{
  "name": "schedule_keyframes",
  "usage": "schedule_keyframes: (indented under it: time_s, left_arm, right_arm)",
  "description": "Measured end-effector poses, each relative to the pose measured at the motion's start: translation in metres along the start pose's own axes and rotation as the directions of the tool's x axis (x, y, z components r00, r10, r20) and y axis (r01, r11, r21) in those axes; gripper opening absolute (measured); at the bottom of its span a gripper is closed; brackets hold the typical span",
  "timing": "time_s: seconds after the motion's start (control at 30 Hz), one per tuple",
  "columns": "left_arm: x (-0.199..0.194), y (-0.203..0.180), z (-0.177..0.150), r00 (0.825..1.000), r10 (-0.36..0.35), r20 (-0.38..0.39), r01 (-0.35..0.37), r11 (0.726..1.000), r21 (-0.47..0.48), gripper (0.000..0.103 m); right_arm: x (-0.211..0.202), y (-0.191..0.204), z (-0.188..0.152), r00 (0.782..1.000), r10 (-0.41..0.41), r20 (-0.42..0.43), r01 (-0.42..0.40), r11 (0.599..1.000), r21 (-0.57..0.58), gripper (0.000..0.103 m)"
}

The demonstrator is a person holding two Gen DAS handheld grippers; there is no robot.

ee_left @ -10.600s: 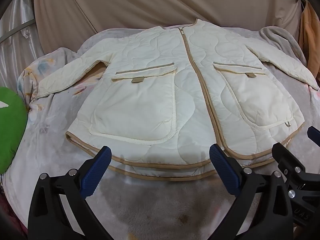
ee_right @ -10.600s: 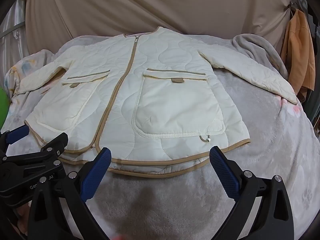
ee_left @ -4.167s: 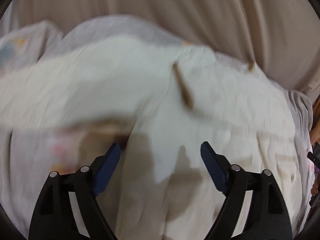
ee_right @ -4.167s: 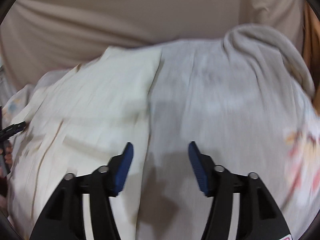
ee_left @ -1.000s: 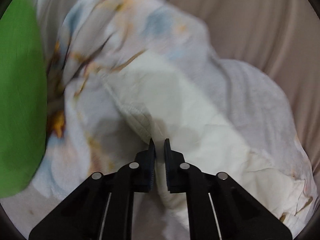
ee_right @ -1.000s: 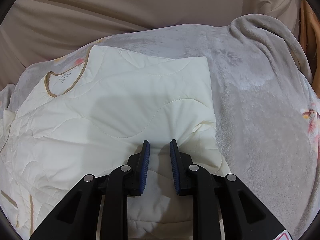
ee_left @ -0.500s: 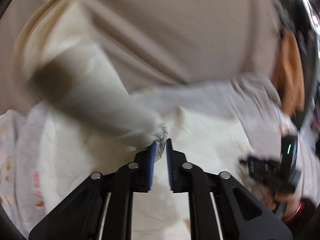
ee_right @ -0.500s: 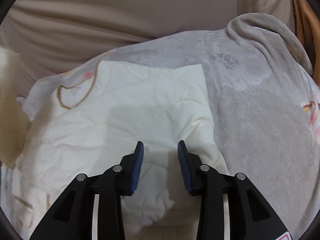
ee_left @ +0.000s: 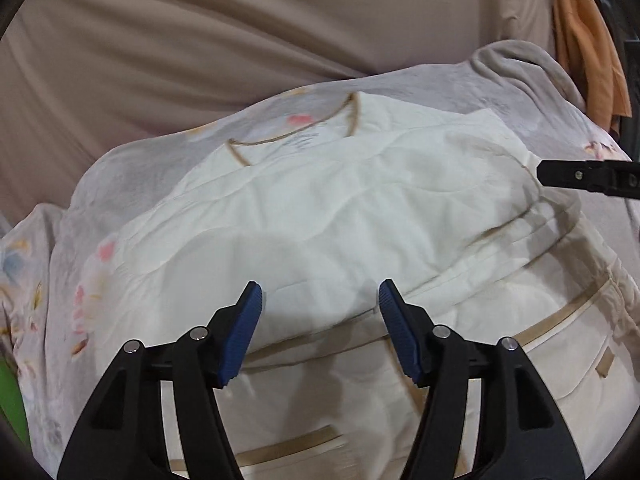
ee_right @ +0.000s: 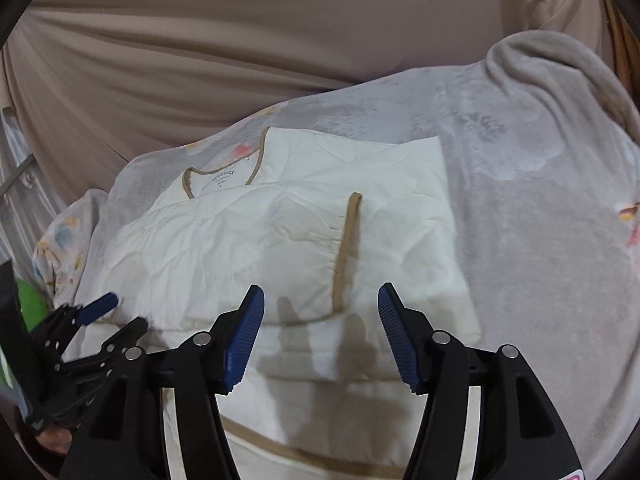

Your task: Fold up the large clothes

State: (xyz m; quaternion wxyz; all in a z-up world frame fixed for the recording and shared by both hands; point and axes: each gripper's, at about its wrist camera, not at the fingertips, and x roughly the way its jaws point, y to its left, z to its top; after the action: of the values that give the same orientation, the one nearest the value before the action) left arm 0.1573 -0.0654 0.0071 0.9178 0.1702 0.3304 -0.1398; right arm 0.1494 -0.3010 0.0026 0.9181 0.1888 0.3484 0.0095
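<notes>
The left gripper (ee_left: 320, 332) has two black plastic arms with triangular cut-outs through them, each hinged by round silver rivets near the top. Its fingers (ee_left: 241, 334) end in blue pads with a fine ribbed face, tapering to a blunt point. The right gripper (ee_right: 321, 334) is built the same way: black angular arms, silver rivets, blue ribbed fingers (ee_right: 244, 336). At its lower right edge a small patch of white label with red marking shows. Seen from the right wrist view, the left gripper's black frame carries small silver screws and faint white lettering too small to read.
</notes>
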Motion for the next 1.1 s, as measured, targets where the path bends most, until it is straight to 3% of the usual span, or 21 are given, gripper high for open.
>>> schedule_keyframes:
  time_s: [0.13,0.37,0.43,0.5,0.53,0.63,0.67,0.73,0.8,0.87,0.9,0.97,1.0,1.1]
  left_arm:
    - [0.001,0.026,-0.004,0.999,0.043,-0.022,-0.044,0.999,-0.031,0.059]
    - [-0.004,0.069,-0.032,0.994,0.09,-0.06,-0.094,0.994,-0.062,0.063]
    - [-0.008,0.087,-0.044,0.991,0.107,-0.075,-0.113,0.991,-0.077,0.067]
    - [-0.005,0.11,-0.057,0.981,0.162,-0.104,-0.171,0.982,-0.083,0.068]
    - [-0.001,0.122,-0.062,0.973,0.195,-0.125,-0.207,0.974,-0.092,0.068]
    - [0.011,0.15,-0.068,0.956,0.237,-0.172,-0.259,0.958,-0.122,0.06]
    - [0.014,0.157,-0.068,0.95,0.257,-0.178,-0.282,0.951,-0.126,0.059]
    - [0.015,0.164,-0.067,0.947,0.269,-0.174,-0.294,0.945,-0.14,0.057]
    - [0.016,0.17,-0.067,0.946,0.276,-0.17,-0.303,0.939,-0.161,0.056]
    - [0.024,0.173,-0.07,0.948,0.26,-0.183,-0.29,0.943,-0.165,0.055]
    - [0.029,0.173,-0.073,0.95,0.246,-0.194,-0.279,0.946,-0.166,0.055]
    - [0.037,0.171,-0.078,0.951,0.232,-0.204,-0.268,0.949,-0.167,0.055]
    - [0.036,0.17,-0.078,0.95,0.241,-0.199,-0.274,0.948,-0.159,0.055]
    - [0.022,0.173,-0.077,0.958,0.215,-0.188,-0.249,0.952,-0.18,0.055]
  right_arm:
    - [0.023,0.009,0.007,0.998,0.05,-0.04,-0.049,0.998,0.04,0.058]
    - [0.055,0.013,0.01,0.995,0.016,-0.097,-0.01,0.998,0.062,0.059]
    - [0.057,0.013,0.01,0.995,0.004,-0.096,0.001,0.999,0.054,0.052]
    - [0.055,0.015,0.013,0.995,0.023,-0.093,-0.019,0.999,0.038,0.013]
    - [0.053,0.018,0.016,0.994,0.057,-0.091,-0.053,0.998,0.043,0.01]
    - [0.021,0.038,0.034,0.99,0.137,0.018,-0.137,0.99,0.016,0.008]
    - [0.001,0.047,0.042,0.98,0.183,0.079,-0.183,0.983,-0.009,0.007]
    - [-0.031,0.057,0.053,0.965,0.199,0.17,-0.194,0.98,-0.045,0.007]
    - [-0.047,0.054,0.056,0.961,0.173,0.218,-0.163,0.985,-0.063,0.006]
    - [-0.032,0.04,0.048,0.982,0.042,0.184,-0.03,0.997,-0.067,0.006]
    - [-0.012,0.029,0.039,0.988,-0.077,0.133,0.087,0.993,-0.075,0.006]
    - [0.031,0.007,0.022,0.977,-0.213,0.01,0.213,0.972,-0.097,0.007]
    - [0.053,-0.008,0.01,0.977,-0.204,-0.069,0.198,0.977,-0.082,0.007]
    - [0.048,-0.014,0.01,0.984,-0.17,-0.049,0.169,0.985,-0.034,0.011]
